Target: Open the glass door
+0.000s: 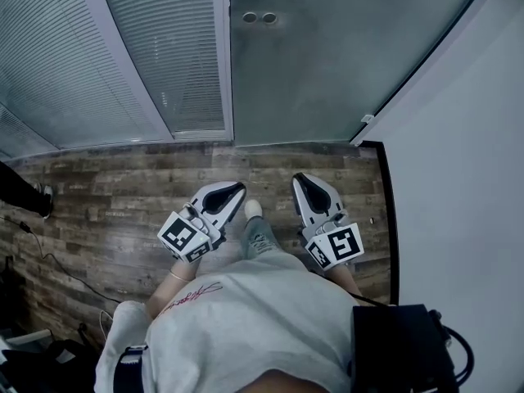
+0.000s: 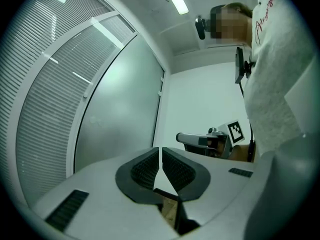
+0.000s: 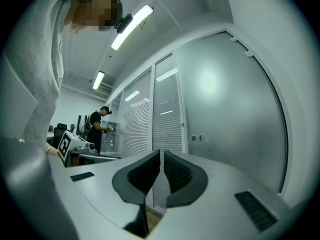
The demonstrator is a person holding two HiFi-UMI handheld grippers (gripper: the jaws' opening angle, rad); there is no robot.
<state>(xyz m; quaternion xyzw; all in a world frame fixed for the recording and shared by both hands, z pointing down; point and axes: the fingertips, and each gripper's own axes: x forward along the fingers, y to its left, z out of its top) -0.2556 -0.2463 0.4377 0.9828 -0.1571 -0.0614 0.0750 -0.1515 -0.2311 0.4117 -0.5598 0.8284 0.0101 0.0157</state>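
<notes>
Left gripper (image 1: 236,189), right gripper (image 1: 300,179) level before glass door (image 1: 327,56)

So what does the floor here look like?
The floor has a brown, weathered wood-plank pattern, and it shows best in the head view.

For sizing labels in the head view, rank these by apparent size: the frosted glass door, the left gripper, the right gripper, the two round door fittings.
1. frosted glass door, by far the largest.
2. left gripper and right gripper: they look alike, so unranked.
3. round door fittings, smallest.
</notes>
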